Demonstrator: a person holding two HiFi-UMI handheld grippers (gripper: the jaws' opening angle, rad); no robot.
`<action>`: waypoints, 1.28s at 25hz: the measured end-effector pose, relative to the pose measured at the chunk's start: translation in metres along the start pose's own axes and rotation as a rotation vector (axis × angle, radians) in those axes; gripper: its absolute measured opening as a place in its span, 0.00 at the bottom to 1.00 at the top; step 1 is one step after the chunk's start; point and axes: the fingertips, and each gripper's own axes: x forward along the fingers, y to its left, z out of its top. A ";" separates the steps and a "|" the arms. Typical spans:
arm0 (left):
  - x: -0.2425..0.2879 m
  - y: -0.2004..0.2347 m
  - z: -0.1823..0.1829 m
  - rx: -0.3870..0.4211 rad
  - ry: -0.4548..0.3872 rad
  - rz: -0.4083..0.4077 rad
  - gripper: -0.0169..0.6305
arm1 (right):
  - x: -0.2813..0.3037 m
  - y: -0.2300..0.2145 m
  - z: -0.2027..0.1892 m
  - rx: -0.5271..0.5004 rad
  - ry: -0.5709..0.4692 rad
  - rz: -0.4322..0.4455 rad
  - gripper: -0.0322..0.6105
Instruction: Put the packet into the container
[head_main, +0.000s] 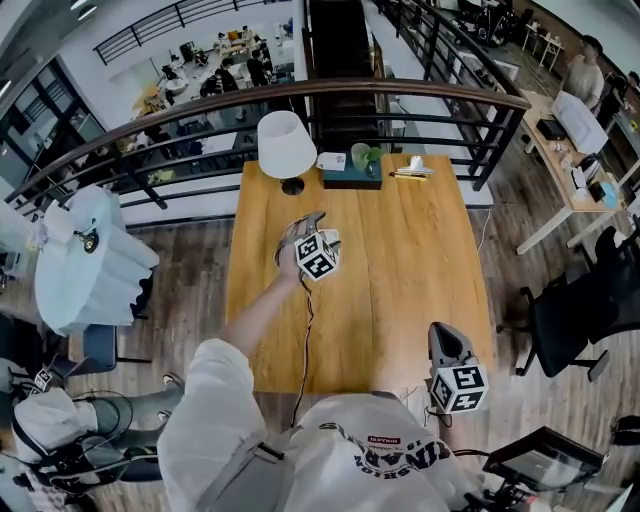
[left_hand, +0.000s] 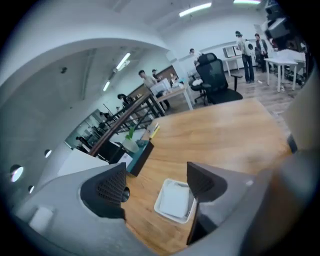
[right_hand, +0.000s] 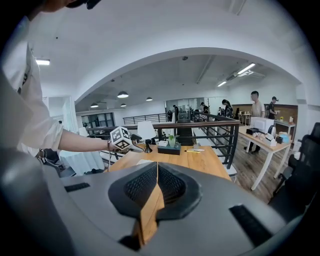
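A shallow white container (left_hand: 161, 209) lies on the wooden table (left_hand: 225, 135) with a flat white packet (left_hand: 176, 197) inside it. My left gripper (left_hand: 156, 172) hangs above it, tilted downward, with its jaws wide open and nothing between them. In the head view the left gripper (head_main: 305, 228) is over the middle of the table (head_main: 400, 290) and covers most of the container. My right gripper (head_main: 442, 338) stays by the table's near right edge. Its jaws (right_hand: 157, 170) are shut with the pads together and hold nothing.
At the table's far end stand a white lamp (head_main: 286, 145), a dark box with a green cup (head_main: 352, 175), and pens (head_main: 410, 173). A black railing (head_main: 400, 110) runs behind the table. A black office chair (head_main: 570, 320) stands to the right.
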 end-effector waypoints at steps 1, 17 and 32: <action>-0.022 0.000 0.013 -0.022 -0.059 0.041 0.61 | 0.001 0.004 0.001 -0.006 -0.001 0.008 0.07; -0.327 -0.067 0.061 -0.596 -0.690 0.365 0.39 | 0.001 0.093 0.026 -0.072 -0.103 0.166 0.07; -0.381 -0.129 0.053 -0.672 -0.724 0.336 0.03 | -0.032 0.130 0.004 -0.094 -0.116 0.210 0.07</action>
